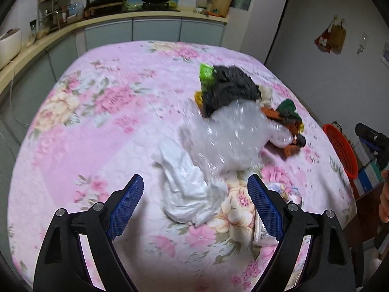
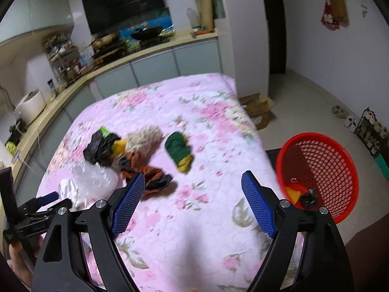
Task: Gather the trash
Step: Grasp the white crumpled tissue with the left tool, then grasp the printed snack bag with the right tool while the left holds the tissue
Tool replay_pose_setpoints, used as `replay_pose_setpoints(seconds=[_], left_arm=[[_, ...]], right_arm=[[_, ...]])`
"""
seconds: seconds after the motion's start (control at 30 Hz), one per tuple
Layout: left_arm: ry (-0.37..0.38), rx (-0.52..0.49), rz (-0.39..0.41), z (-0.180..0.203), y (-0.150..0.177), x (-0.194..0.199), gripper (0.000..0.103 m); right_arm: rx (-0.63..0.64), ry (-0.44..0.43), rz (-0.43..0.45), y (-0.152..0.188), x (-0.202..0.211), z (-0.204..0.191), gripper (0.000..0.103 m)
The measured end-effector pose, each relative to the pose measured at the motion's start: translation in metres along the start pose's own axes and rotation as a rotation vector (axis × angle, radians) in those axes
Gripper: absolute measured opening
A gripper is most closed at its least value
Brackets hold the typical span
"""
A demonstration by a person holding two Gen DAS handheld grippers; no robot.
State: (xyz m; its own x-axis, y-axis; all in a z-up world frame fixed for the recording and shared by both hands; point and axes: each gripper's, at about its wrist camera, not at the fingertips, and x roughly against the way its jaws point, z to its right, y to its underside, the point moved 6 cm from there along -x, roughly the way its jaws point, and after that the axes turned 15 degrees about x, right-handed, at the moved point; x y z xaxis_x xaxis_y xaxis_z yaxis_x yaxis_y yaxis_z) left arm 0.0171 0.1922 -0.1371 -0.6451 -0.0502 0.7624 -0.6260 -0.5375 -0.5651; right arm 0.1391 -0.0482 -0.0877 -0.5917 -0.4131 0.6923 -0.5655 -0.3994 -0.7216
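Barely underway: the red plastic mesh basket (image 2: 318, 172) at right holds two scraps, while black, clear, white, orange and green wrappers litter the pink floral desk (image 2: 170, 219). Both the left hand-held gripper (image 1: 195, 192) and the right hand-held gripper (image 2: 192, 194) gape empty.

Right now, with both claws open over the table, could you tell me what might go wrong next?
1. The clear plastic bag overlaps the white bag; the left claw may drag both.
2. The red basket sits beyond the table edge, so carried trash could fall short.
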Motion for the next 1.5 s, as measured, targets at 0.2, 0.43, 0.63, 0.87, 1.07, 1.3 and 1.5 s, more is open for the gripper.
replay_pose_setpoints(seconds=[0.2, 0.43, 0.63, 0.87, 1.07, 1.3, 1.5], left_arm=[[-0.025, 0.000, 0.005, -0.008, 0.000, -0.015, 0.070], [-0.018, 0.015, -0.037, -0.018, 0.008, -0.023, 0.024], [-0.009, 0.025, 0.001, -0.022, 0.004, -0.008, 0.016], [-0.019, 0.065, 0.077, -0.031, -0.011, 0.017, 0.016], [-0.025, 0.080, 0.103, -0.034, -0.018, 0.022, 0.016], [-0.042, 0.076, 0.113, -0.035, -0.020, 0.021, 0.016], [-0.048, 0.067, 0.137, -0.031, -0.027, 0.023, 0.016]], right_arm=[[0.035, -0.052, -0.033, 0.004, -0.010, -0.027, 0.079], [0.074, -0.148, -0.091, 0.016, -0.026, -0.063, 0.079], [0.121, -0.243, -0.124, 0.026, -0.035, -0.098, 0.079], [0.175, -0.304, -0.164, 0.035, -0.053, -0.135, 0.079], [0.210, -0.319, -0.212, 0.045, -0.069, -0.155, 0.068], [0.225, -0.310, -0.220, 0.049, -0.073, -0.156, 0.043], [0.205, -0.274, -0.187, 0.047, -0.065, -0.138, 0.036]])
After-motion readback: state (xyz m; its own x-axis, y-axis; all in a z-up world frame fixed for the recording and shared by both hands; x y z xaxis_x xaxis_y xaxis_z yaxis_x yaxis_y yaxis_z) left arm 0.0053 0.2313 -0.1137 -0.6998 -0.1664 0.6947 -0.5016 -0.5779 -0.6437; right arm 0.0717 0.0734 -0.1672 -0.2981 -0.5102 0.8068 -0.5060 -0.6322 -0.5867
